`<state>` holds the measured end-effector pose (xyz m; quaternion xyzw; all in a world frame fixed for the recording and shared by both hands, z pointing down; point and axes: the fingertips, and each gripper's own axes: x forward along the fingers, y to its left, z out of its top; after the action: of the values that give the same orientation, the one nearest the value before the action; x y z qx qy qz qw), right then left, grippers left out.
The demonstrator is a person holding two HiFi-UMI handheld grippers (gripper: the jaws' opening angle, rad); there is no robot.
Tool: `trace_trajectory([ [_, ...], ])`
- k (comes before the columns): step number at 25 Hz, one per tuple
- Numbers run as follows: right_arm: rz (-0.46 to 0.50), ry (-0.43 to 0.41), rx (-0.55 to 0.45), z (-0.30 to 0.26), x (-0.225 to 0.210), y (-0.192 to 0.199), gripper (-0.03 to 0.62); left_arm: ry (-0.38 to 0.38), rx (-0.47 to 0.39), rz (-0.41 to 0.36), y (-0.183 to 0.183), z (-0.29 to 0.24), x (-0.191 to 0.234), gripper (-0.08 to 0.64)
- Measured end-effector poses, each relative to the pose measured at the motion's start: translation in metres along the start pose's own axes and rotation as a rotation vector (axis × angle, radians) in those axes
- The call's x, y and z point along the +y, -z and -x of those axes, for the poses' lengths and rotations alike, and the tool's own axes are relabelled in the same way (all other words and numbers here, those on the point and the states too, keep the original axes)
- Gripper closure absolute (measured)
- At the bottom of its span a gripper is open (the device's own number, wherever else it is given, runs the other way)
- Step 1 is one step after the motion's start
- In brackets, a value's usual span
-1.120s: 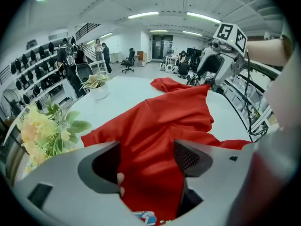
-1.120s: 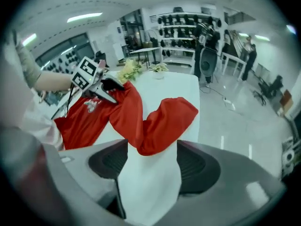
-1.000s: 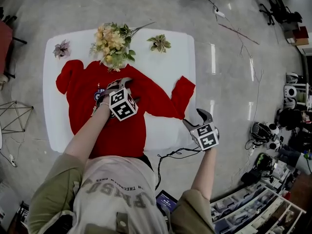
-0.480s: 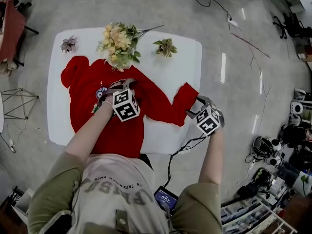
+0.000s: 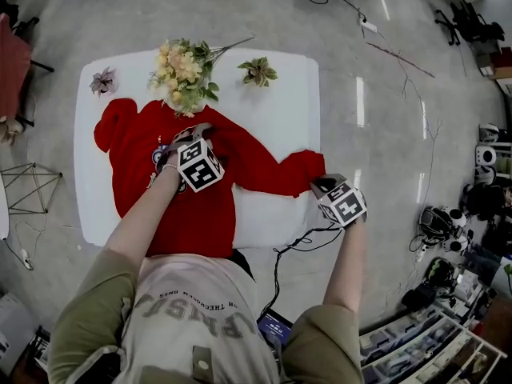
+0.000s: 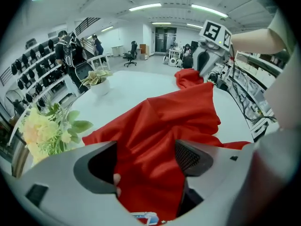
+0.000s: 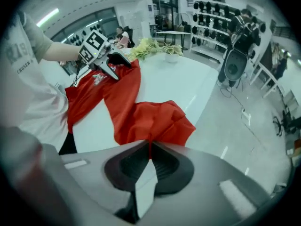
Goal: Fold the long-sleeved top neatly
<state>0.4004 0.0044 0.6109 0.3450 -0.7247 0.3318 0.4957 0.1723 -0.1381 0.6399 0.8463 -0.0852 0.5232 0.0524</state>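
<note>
A red long-sleeved top (image 5: 206,214) lies front up on the white table (image 5: 280,102). My left gripper (image 5: 202,129) rests on its chest near the collar. In the left gripper view that gripper (image 6: 146,157) is open, its jaws wide apart with red cloth (image 6: 188,112) lying between them. My right gripper (image 5: 318,184) is at the table's right edge, on the cuff of the outstretched sleeve (image 5: 272,174). In the right gripper view its jaws (image 7: 149,147) are closing together with a thin red edge of the sleeve (image 7: 150,119) pinched between them.
A bouquet of pale flowers (image 5: 184,70) lies at the collar. A small green plant (image 5: 258,70) and a small purple one (image 5: 102,80) stand at the table's far edge. A black cable (image 5: 296,242) hangs by the near right corner. Shelves and gear crowd the floor at the right.
My right gripper came in from beside the table to the sleeve's cuff and shut on it. The cuff shifted down toward the near edge. The left gripper stayed put.
</note>
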Motion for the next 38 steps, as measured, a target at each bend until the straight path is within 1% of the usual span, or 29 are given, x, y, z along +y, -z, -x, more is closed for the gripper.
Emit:
trace_trajectory([
  [4, -0.139, -0.065, -0.005, 0.027, 0.056, 0.04, 0.572, 0.009, -0.003, -0.006, -0.001, 0.0, 0.006, 0.174],
  [7, -0.223, -0.096, 0.009, 0.043, 0.106, 0.069, 0.572, -0.009, -0.017, -0.003, -0.004, 0.0, 0.014, 0.17],
  [9, -0.287, -0.108, -0.025, 0.05, 0.137, 0.076, 0.572, -0.01, -0.018, -0.012, -0.006, 0.0, 0.016, 0.17],
  [11, -0.352, -0.104, -0.089, 0.048, 0.161, 0.075, 0.572, -0.005, -0.021, -0.016, -0.007, 0.001, 0.017, 0.17],
  [12, -0.377, -0.088, -0.114, 0.042, 0.169, 0.074, 0.572, -0.01, -0.025, -0.018, -0.007, 0.001, 0.017, 0.17],
  [14, -0.409, -0.026, -0.136, 0.028, 0.175, 0.076, 0.572, -0.039, -0.033, -0.035, -0.007, 0.004, 0.016, 0.172],
  [17, -0.42, 0.108, -0.146, 0.014, 0.167, 0.08, 0.571, -0.074, -0.064, -0.088, -0.013, 0.019, 0.001, 0.173],
  [18, -0.411, 0.146, -0.151, 0.013, 0.164, 0.081, 0.568, -0.076, -0.081, -0.098, -0.017, 0.025, -0.008, 0.173],
  [19, -0.395, 0.172, -0.157, 0.013, 0.162, 0.082, 0.513, -0.074, -0.099, -0.104, -0.02, 0.032, -0.019, 0.173],
  [21, -0.347, 0.196, -0.179, 0.02, 0.165, 0.081, 0.377, -0.058, -0.128, -0.112, -0.025, 0.043, -0.051, 0.173],
  [22, -0.312, 0.205, -0.193, 0.024, 0.168, 0.08, 0.329, -0.049, -0.137, -0.117, -0.026, 0.047, -0.068, 0.173],
  [24, -0.218, 0.225, -0.207, 0.032, 0.175, 0.082, 0.328, -0.036, -0.141, -0.123, -0.026, 0.051, -0.102, 0.173],
  [26, -0.104, 0.24, -0.205, 0.036, 0.181, 0.089, 0.328, -0.036, -0.128, -0.11, -0.022, 0.05, -0.131, 0.173],
  [29, 0.064, 0.25, -0.197, 0.033, 0.183, 0.096, 0.328, -0.049, -0.097, -0.051, -0.006, 0.042, -0.158, 0.173],
  [32, 0.234, 0.263, -0.131, 0.019, 0.178, 0.111, 0.33, -0.071, -0.07, 0.024, 0.009, 0.037, -0.18, 0.173],
  [33, 0.274, 0.273, -0.111, 0.015, 0.174, 0.116, 0.33, -0.079, -0.065, 0.051, 0.013, 0.037, -0.186, 0.173],
  [35, 0.309, 0.271, -0.088, 0.007, 0.167, 0.122, 0.339, -0.096, -0.061, 0.099, 0.02, 0.038, -0.194, 0.173],
  [37, 0.318, 0.25, -0.069, -0.002, 0.161, 0.124, 0.345, -0.112, -0.059, 0.138, 0.025, 0.039, -0.199, 0.173],
  [38, 0.324, 0.247, -0.061, -0.006, 0.157, 0.125, 0.384, -0.118, -0.059, 0.153, 0.026, 0.04, -0.202, 0.175],
])
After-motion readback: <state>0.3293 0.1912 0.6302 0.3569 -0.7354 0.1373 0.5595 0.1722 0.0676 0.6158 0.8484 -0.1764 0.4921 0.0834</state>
